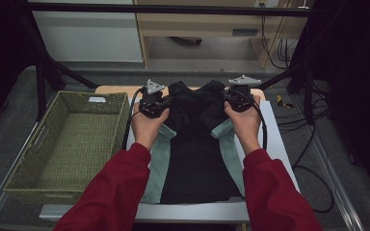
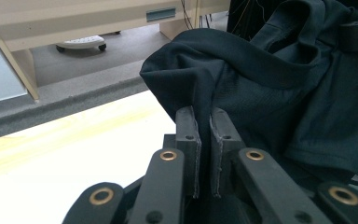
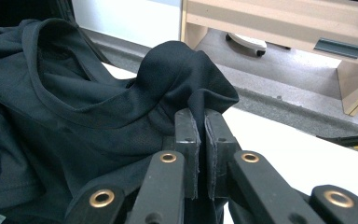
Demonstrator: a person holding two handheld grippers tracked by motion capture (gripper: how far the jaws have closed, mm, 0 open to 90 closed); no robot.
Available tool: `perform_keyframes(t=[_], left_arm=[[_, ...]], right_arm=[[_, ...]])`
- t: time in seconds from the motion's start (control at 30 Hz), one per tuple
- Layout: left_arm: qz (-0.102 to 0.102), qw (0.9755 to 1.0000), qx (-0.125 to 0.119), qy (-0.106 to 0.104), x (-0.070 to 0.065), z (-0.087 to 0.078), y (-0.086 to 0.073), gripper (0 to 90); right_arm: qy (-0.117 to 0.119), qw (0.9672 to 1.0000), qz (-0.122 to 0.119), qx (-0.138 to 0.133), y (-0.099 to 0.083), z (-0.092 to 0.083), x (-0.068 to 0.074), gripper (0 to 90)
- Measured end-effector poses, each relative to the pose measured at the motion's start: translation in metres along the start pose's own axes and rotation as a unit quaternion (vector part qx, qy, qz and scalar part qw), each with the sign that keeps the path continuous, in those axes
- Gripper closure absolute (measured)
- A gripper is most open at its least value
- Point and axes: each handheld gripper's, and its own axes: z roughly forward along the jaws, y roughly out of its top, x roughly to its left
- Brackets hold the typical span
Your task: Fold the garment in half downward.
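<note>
A black T-shirt (image 1: 195, 149) with pale green sleeves (image 1: 156, 163) lies lengthwise on the white table (image 1: 277, 139), collar end away from the person. My left gripper (image 1: 166, 102) is shut on the shirt's left shoulder; in the left gripper view the black cloth (image 2: 242, 88) bunches up out of the pinched jaws of the left gripper (image 2: 205, 114). My right gripper (image 1: 227, 98) is shut on the right shoulder, and the fabric (image 3: 182, 70) rises in a fold between the pads of the right gripper (image 3: 198, 116). The shoulders are lifted a little off the table.
A green woven basket (image 1: 26, 185) stands to the left of the table, with nothing inside. Pale wooden furniture (image 1: 197, 29) lies beyond the far edge. Black cables (image 1: 308, 159) trail on the grey floor at the right. Dark frame posts (image 1: 41, 86) stand at both sides.
</note>
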Motion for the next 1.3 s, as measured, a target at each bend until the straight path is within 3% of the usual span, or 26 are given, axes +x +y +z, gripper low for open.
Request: perform_keyframes(t=[1.3], left_arm=[[-0.007, 0.9998, 0.015, -0.012, -0.016, 0.012, -0.028, 84.3]], right_arm=[[0.006, 0.9997, 0.015, 0.019, -0.038, 0.009, 0.003, 85.7]])
